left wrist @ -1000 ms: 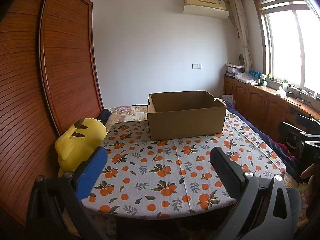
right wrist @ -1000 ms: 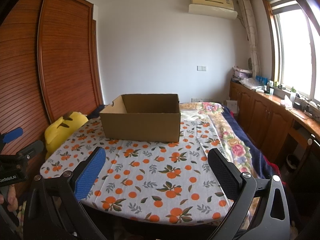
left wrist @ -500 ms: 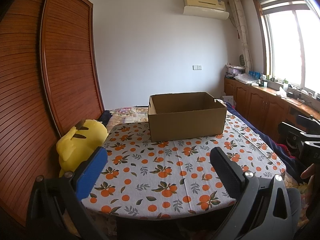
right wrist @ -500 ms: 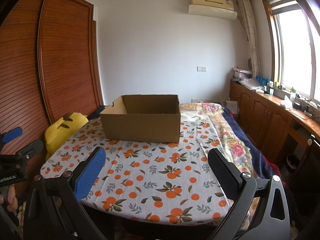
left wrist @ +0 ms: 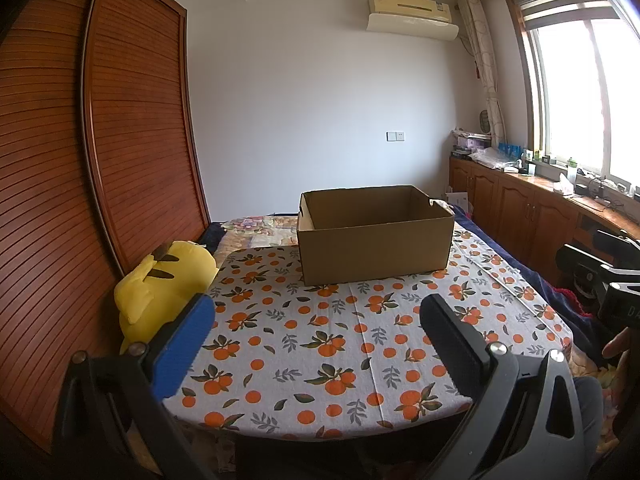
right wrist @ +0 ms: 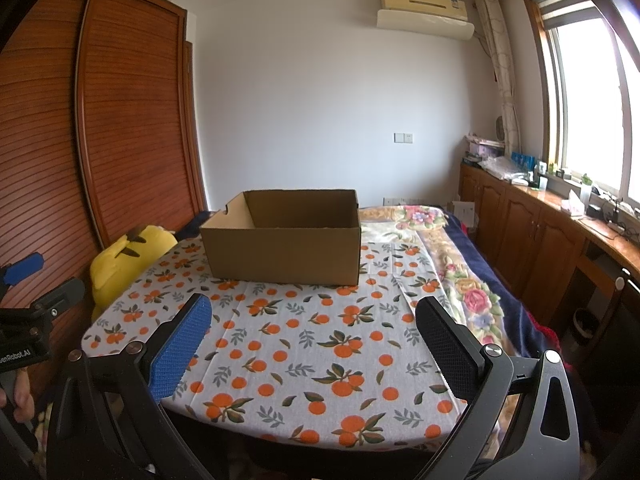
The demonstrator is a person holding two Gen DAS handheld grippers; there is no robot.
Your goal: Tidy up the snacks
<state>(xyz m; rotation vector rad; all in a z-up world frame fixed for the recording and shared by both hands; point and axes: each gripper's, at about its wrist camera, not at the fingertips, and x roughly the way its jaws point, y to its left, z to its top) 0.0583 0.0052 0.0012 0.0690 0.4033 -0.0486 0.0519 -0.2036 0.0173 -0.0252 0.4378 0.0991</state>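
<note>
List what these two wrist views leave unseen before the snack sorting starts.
- Floor of the cardboard box: hidden by its near wall, both views.
- Snacks: none in view.
- Yellow plush toy: partly behind the left hand-held gripper.
- Counter clutter: too small.
- Right hand-held gripper: open, holds nothing.

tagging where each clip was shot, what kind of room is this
Most likely a home bedroom. A slatted wooden wardrobe lines one wall, a floral quilt covers what looks like a bed beside the table, and a yellow plush toy sits by the wardrobe.
</note>
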